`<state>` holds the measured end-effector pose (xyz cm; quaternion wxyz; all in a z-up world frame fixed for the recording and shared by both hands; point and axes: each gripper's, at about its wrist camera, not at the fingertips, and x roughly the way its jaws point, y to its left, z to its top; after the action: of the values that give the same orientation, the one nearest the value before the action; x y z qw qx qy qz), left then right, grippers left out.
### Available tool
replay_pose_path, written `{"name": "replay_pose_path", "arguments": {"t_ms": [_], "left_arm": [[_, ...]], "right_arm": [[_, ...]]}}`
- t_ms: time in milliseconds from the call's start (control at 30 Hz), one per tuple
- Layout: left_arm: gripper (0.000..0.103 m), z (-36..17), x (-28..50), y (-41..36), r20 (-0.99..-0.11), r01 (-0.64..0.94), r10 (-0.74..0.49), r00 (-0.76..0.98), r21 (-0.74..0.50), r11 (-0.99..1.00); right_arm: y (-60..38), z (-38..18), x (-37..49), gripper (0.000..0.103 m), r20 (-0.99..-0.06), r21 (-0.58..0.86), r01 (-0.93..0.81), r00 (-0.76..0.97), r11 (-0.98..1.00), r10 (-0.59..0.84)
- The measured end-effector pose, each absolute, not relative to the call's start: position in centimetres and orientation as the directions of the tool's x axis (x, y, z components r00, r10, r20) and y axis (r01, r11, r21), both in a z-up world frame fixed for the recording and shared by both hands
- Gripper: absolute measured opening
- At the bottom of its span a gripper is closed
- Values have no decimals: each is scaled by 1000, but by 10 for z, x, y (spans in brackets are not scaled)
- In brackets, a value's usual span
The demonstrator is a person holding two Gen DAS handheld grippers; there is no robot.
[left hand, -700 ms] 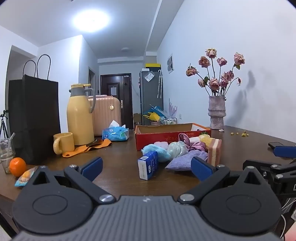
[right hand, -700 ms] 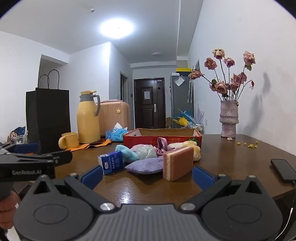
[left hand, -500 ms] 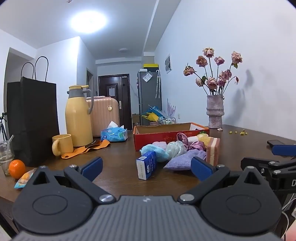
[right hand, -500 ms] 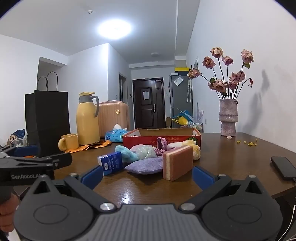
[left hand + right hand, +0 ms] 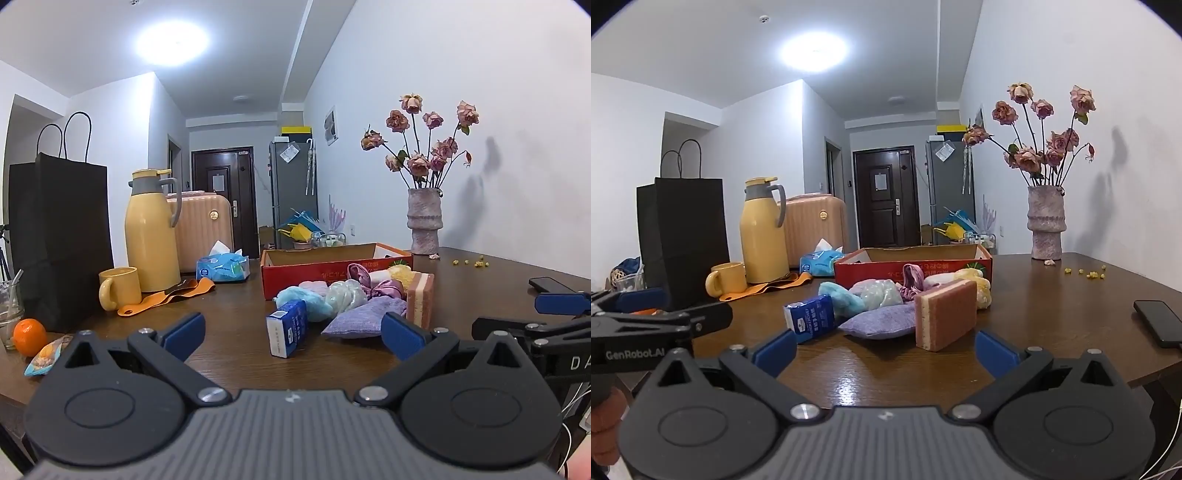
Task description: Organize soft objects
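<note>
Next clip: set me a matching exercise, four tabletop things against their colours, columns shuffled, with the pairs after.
Things:
1. thermos jug
2. open cardboard box
3. flat pillow sachet
4. paper bag with handles

Colours:
A. black
B. lilac
C. yellow
D. red

Pairs: 1-C, 2-D, 3-B, 4-A

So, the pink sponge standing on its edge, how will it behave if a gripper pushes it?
The sponge stands upright on a narrow edge, so it probably tips over easily. It looks porous, so likely light and squashy. Falling, it may land on the purple pouch beside it.
</note>
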<state>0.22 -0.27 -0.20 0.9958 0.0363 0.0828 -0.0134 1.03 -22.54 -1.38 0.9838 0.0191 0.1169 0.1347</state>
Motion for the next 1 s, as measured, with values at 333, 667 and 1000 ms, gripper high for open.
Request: {"name": "replay_pose_path", "arguments": {"t_ms": [333,667,1000], "left_arm": [[103,-3,1,-3,-163,33,-22,986,69,997],[103,-2,0,-4,-160,32,-20,987,71,997],[103,-1,1,-2,-164,32,-21,986,67,997]], "right_arm": [[-223,-16,10,103,-227,73,-263,935,962,273],[-226,-15,10,103,-224,78,-261,936,962,272],[-224,-16,10,103,-220,76,-262,937,962,272]]}}
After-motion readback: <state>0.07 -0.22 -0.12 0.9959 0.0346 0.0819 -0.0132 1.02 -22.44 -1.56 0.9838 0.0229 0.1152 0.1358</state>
